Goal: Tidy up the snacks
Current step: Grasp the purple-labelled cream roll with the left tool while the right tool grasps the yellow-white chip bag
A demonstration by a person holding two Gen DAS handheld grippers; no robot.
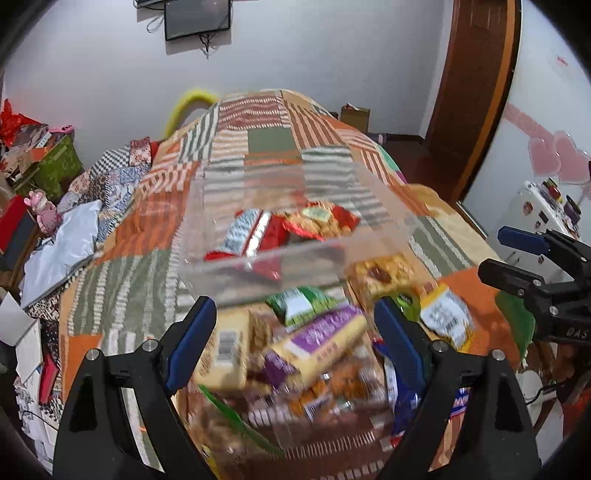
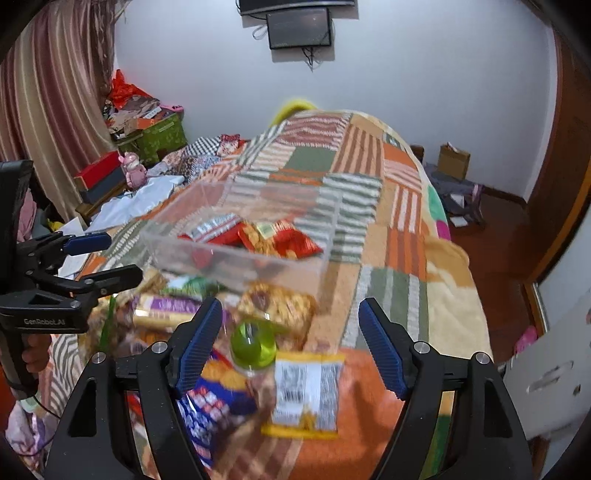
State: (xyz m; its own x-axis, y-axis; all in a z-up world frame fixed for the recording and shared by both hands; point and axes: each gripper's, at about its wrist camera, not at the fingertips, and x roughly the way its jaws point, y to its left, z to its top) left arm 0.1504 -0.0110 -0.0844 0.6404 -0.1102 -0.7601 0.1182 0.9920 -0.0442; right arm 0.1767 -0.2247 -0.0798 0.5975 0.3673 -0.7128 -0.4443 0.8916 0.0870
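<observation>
Your left tongs point(image 1: 295, 332) gaped empty with the purple-and-yellow snack bar point(image 1: 321, 341) lying slantwise right between them, lower centre, nearer than your equally open right tongs point(image 2: 290, 338), the clear box point(image 1: 280, 236) just beyond on the bed point(image 1: 147, 221).

Each fisheye camera sits just behind its own gripper's fingers, looking forward and down along a patchwork blanket point(image 1: 266, 147) toward the far white wall. Both are close above a pile of snack packets point(image 2: 303, 391), which are blurred, probably by motion. They share the clear box point(image 1: 280, 236) and the wall screen point(image 2: 299, 27); each also catches the other gripper at its edge.
</observation>
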